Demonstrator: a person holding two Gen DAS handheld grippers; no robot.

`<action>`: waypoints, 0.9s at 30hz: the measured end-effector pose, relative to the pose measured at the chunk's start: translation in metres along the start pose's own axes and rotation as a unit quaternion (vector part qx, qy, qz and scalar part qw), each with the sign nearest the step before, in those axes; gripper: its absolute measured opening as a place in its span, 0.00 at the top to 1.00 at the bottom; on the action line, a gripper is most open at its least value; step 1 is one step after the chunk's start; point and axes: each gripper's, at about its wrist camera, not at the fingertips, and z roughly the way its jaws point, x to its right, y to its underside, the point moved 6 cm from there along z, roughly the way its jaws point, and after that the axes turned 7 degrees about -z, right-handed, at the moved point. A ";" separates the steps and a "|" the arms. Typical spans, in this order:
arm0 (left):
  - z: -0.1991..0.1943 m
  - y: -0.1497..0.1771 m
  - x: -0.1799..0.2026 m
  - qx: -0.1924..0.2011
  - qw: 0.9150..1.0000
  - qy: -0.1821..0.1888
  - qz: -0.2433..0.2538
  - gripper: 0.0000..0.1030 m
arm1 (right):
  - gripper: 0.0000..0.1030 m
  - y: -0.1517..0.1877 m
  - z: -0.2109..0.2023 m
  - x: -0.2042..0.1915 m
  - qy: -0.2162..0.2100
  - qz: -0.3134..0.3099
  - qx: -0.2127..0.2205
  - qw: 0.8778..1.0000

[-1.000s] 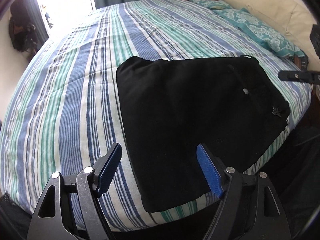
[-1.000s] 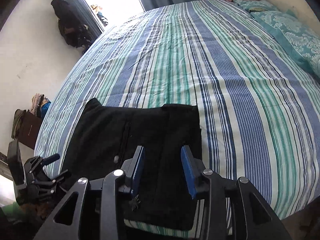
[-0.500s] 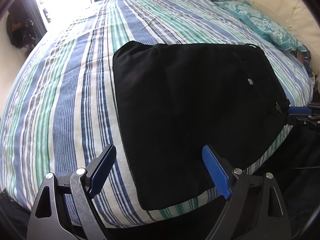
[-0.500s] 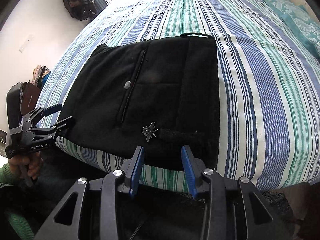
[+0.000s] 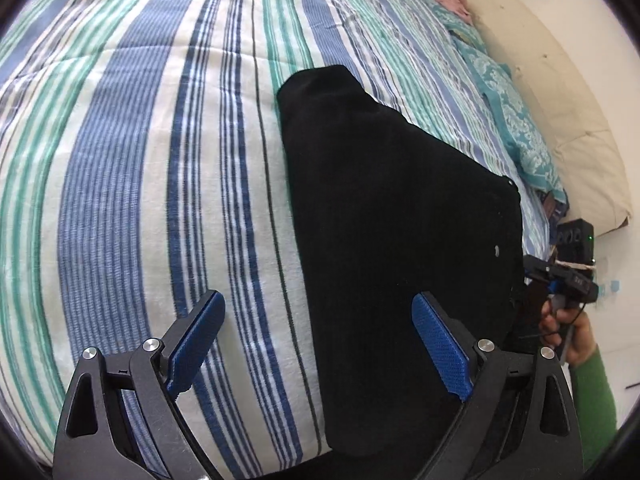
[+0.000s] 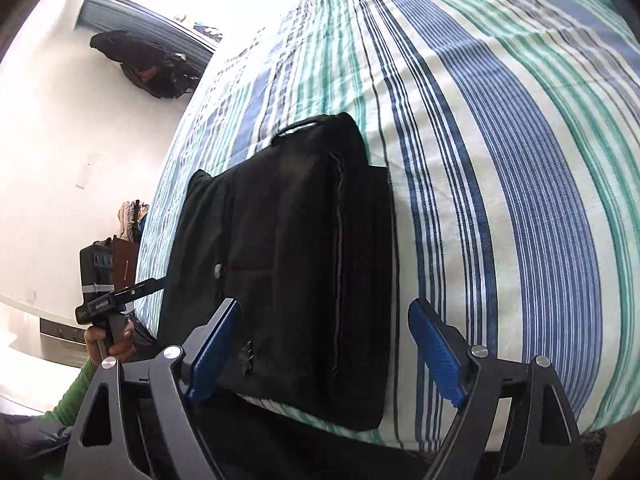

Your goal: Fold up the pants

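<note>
The black pants [image 5: 392,216] lie folded into a compact rectangle near the front edge of the striped bed [image 5: 140,152]. My left gripper [image 5: 320,344] is open and empty, its jaws straddling the pants' left edge from just above. In the right wrist view the folded pants [image 6: 296,264] show a pocket seam and a small button. My right gripper [image 6: 326,346] is open and empty, over the pants' near right corner. The left gripper also shows in the right wrist view [image 6: 160,280] at the pants' left side.
Teal patterned pillows [image 5: 516,112] and a cream headboard cushion [image 5: 560,92] lie at the far right of the bed. A dark bag [image 6: 144,64] hangs on the white wall by the window. The bed edge drops off just below the pants.
Both grippers have swung in closer to the pants and tilted. The right gripper's jaws have opened wide from a narrow gap. The pants have not moved.
</note>
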 end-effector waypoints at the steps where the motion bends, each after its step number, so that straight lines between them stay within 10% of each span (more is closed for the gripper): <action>1: 0.005 0.001 0.004 -0.005 1.000 0.001 0.008 0.05 | 0.18 -0.001 0.010 0.005 -0.007 0.006 -0.016 1.000; 5: 0.022 0.006 0.023 -0.011 0.999 -0.010 0.035 0.07 | 0.22 -0.003 0.024 0.007 -0.044 0.010 -0.031 0.999; 6: 0.025 0.007 0.030 -0.014 0.999 -0.003 0.040 0.41 | 0.44 -0.002 0.026 0.001 -0.082 0.021 -0.035 0.996; 7: 0.026 0.008 0.035 -0.019 0.999 0.000 0.043 0.57 | 0.45 -0.001 0.028 -0.002 -0.085 0.022 -0.038 0.995; 10: 0.012 0.001 0.048 0.007 0.999 -0.021 0.043 0.80 | 0.61 -0.003 0.023 -0.020 -0.067 -0.013 -0.028 0.997; 21: -0.082 -0.118 0.017 0.132 0.990 -0.045 0.036 0.80 | 0.66 -0.122 0.025 -0.135 -0.087 -0.111 0.058 0.988; 27: -0.046 -0.170 -0.045 0.147 0.977 -0.154 0.016 0.61 | 0.65 -0.191 0.102 -0.141 -0.063 -0.099 0.051 0.992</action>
